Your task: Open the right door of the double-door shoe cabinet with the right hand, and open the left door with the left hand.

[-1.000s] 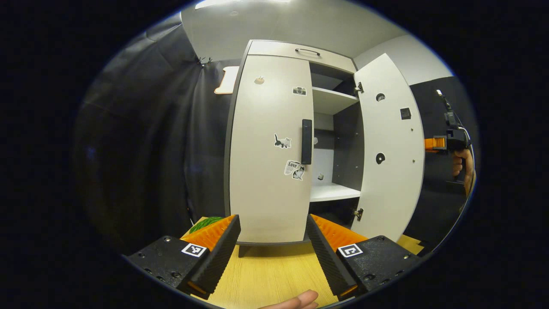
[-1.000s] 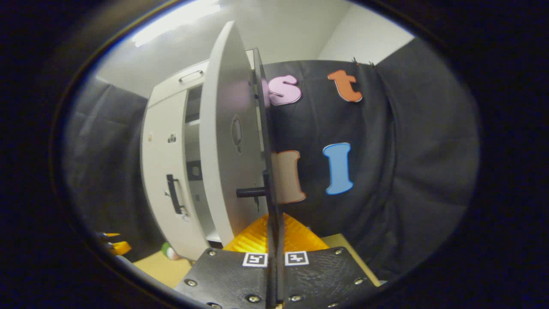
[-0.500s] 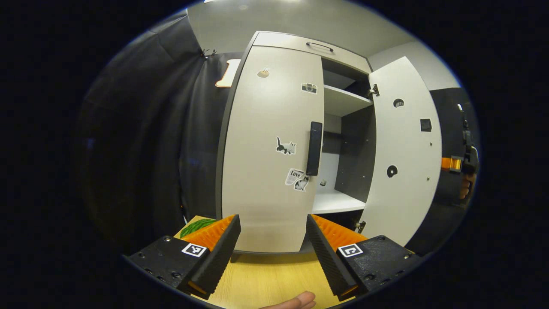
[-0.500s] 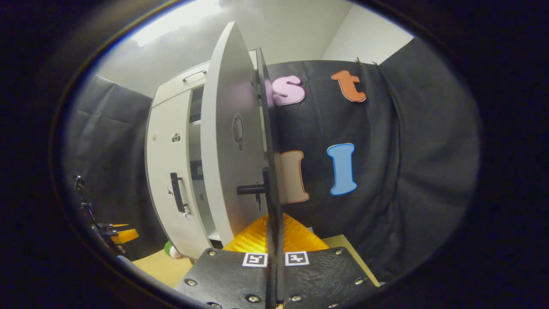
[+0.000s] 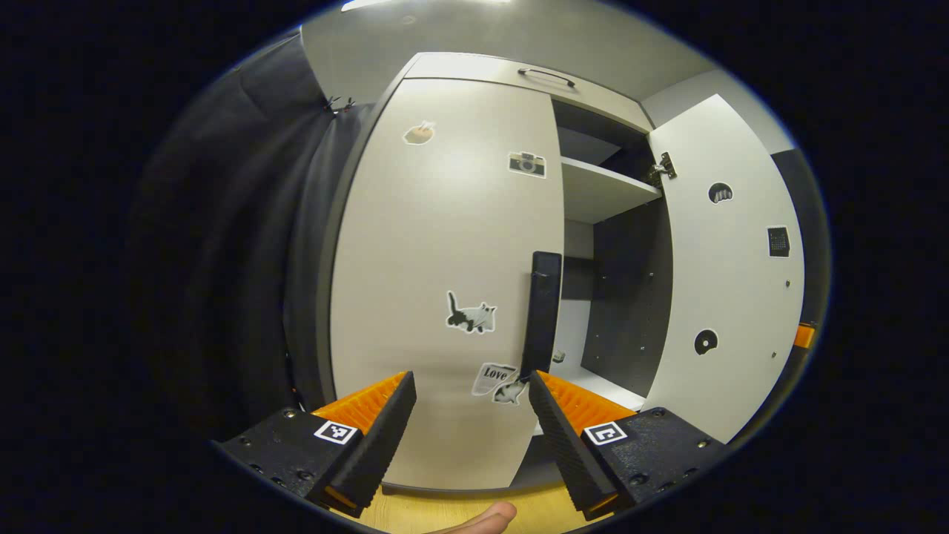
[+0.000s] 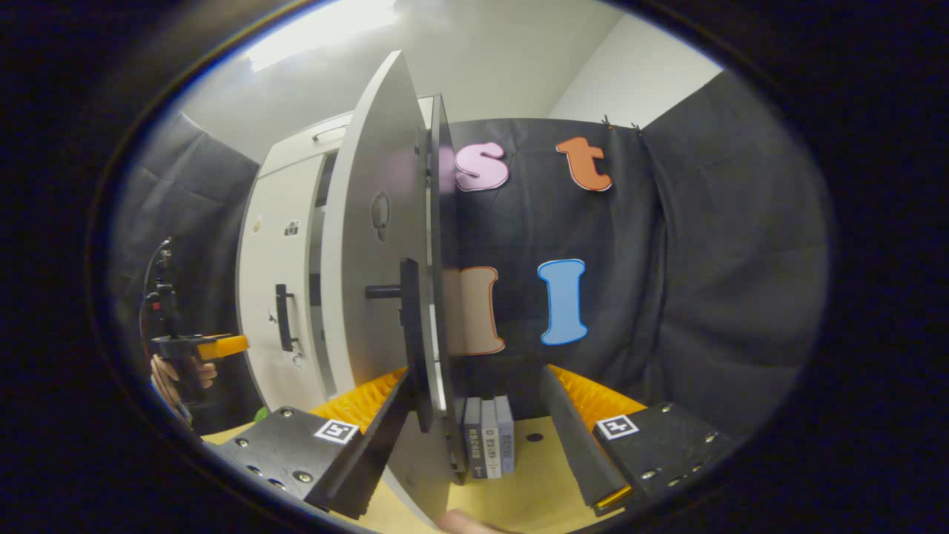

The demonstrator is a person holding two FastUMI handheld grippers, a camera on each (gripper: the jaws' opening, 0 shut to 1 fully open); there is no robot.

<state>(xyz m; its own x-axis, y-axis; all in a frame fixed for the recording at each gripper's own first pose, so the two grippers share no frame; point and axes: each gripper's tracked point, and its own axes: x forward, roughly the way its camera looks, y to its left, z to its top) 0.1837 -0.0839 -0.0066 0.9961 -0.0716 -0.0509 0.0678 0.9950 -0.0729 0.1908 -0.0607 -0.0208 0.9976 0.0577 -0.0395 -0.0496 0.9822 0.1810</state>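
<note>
Two ribbed orange fingers [image 5: 363, 404], apart.

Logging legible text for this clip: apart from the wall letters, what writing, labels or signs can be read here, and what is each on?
"Love": on the sticker low on the left door, beside its handle.
Square markers on the left gripper: patterns, no words.
Spines of the books behind the right door: too small to read.
</note>
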